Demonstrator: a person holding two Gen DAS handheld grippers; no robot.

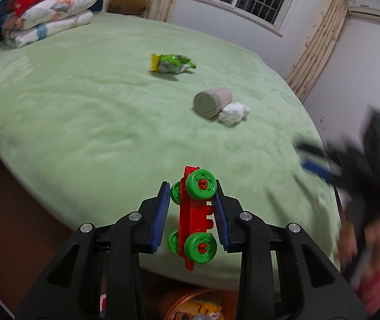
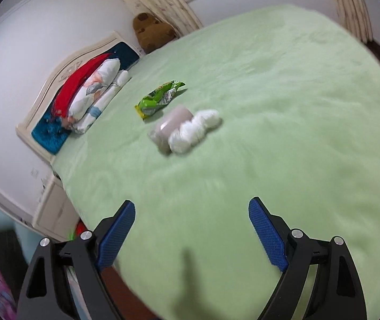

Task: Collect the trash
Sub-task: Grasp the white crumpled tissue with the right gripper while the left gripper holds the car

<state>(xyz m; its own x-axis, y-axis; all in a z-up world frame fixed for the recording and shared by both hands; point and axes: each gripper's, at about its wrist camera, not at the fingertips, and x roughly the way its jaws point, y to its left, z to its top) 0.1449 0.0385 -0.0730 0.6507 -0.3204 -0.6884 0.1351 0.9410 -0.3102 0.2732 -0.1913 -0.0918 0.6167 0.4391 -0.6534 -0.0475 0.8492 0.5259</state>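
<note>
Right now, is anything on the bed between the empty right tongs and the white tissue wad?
Nothing visible. The open right tongs face bare green blanket up to the tissue wad; the gray roll touches its far-left side.

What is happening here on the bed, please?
A person is clearing a green bed with two handheld grippers. The left gripper is shut on a red toy car with green wheels, held above the bed's edge. The right gripper is open and empty, pointing toward the bed. A green snack wrapper, a grey roll and a crumpled white tissue lie on the bed, untouched.
</note>
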